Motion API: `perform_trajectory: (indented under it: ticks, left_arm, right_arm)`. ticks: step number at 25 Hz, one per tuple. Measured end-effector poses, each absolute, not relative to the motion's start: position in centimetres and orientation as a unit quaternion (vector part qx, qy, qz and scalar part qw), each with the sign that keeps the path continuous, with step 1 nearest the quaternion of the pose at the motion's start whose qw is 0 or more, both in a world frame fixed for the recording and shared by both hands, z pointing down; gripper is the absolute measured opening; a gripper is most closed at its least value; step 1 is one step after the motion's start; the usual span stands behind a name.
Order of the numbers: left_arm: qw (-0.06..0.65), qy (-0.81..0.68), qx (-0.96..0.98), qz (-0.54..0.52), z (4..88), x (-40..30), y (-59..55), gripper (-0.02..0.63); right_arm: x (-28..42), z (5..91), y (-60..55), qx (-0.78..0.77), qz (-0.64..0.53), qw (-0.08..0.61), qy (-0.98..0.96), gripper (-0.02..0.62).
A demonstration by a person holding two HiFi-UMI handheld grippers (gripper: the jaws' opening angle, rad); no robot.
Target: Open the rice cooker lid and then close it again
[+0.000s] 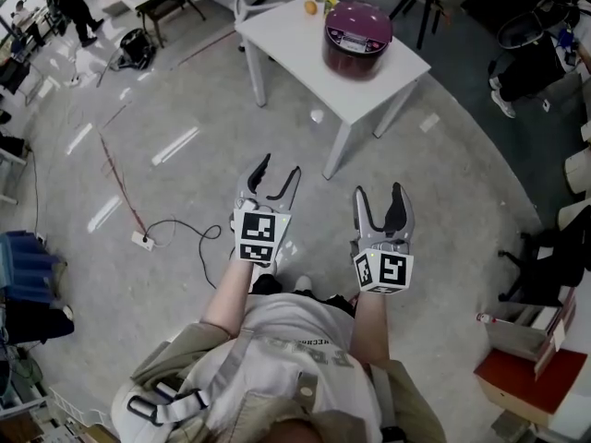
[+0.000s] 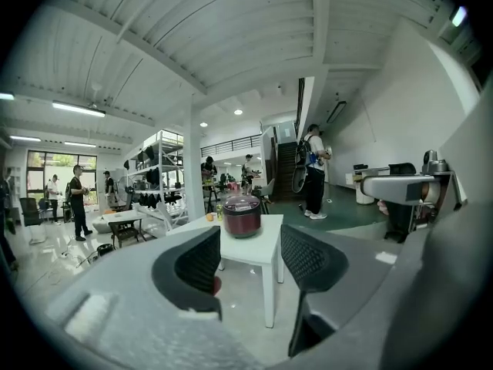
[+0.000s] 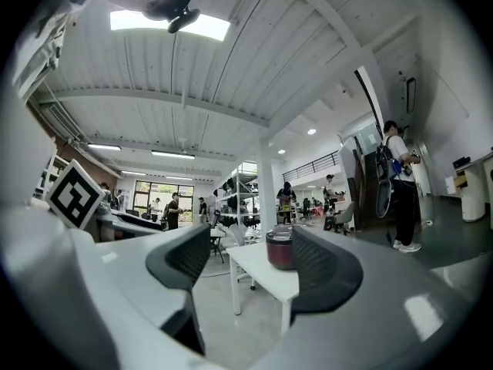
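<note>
A dark red rice cooker (image 1: 357,37) with its lid down stands on a white table (image 1: 305,58) some way ahead of me. Through the left gripper view the rice cooker (image 2: 242,215) shows between the jaws, far off on the table (image 2: 250,247). The right gripper view has the cooker (image 3: 280,249) just left of its right jaw. My left gripper (image 1: 277,175) and right gripper (image 1: 379,197) are held side by side in front of my chest, well short of the table. Both are open with nothing between the jaws.
An orange fruit (image 1: 310,7) and a small bottle (image 1: 329,0) sit at the table's far side. A cable and power strip (image 1: 143,240) lie on the floor to the left. Chairs (image 1: 545,257) and boxes (image 1: 526,377) stand at the right; people (image 2: 314,172) stand beyond.
</note>
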State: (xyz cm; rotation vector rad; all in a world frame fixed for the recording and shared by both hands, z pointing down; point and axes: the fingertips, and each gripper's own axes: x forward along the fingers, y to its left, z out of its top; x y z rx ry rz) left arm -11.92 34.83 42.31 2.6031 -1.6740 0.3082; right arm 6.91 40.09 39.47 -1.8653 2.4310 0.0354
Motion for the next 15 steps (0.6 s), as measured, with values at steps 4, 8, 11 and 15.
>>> perform_trajectory:
  ticks: [4,8,11,15]
  left_arm:
    - [0.017,-0.546,0.832,0.102,42.4,-10.6,34.4,0.256]
    - [0.019,-0.554,0.825,0.111,42.9,-9.7,34.3,0.256]
    - [0.017,-0.559,0.820,0.119,43.1,-9.9,34.0,0.256]
    - [0.020,-0.561,0.817,0.130,43.9,-10.7,33.0,0.256]
  right_arm:
    - [8.2,39.7,39.5,-0.601,0.008,0.038,0.798,0.305]
    - [9.3,39.6,38.9,-0.593,0.006,0.040,0.804,0.304]
    - [9.5,39.8,38.1,-0.591,0.002,0.042,0.806,0.305]
    - [9.1,40.4,37.1,-0.590,-0.007,0.042,0.807,0.305]
